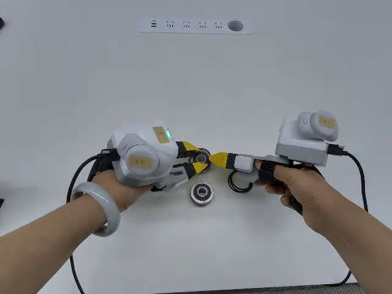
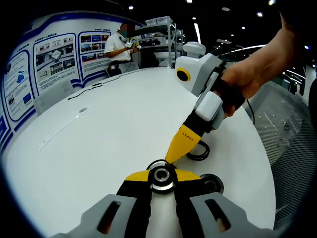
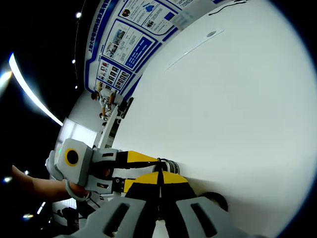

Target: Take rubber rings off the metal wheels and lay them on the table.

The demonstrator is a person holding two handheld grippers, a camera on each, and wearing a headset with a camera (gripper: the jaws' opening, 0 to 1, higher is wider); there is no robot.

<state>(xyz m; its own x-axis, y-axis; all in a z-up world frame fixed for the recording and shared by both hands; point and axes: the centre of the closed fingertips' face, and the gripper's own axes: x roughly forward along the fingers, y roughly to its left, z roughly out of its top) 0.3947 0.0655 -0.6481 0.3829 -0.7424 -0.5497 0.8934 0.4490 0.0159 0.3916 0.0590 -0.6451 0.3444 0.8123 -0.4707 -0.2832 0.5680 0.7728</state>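
Observation:
My left gripper [image 1: 195, 159] is shut on a metal wheel [image 2: 162, 178], held just above the white table [image 1: 202, 92]. From the right, my right gripper [image 1: 216, 160] meets it, its yellow jaws closed on the edge of the black rubber ring [image 2: 159, 162] around that wheel. In the right gripper view its jaws [image 3: 159, 174] pinch the thin ring beside the wheel [image 3: 169, 164]. A second wheel [image 1: 201, 193] with its ring lies flat on the table below them. One loose rubber ring [image 1: 240, 182] lies under the right gripper.
A white power strip [image 1: 195, 25] lies at the table's far edge. Black cables [image 1: 78, 177] trail from both grippers toward the near edge. A person [image 2: 119, 47] stands far off beyond the table.

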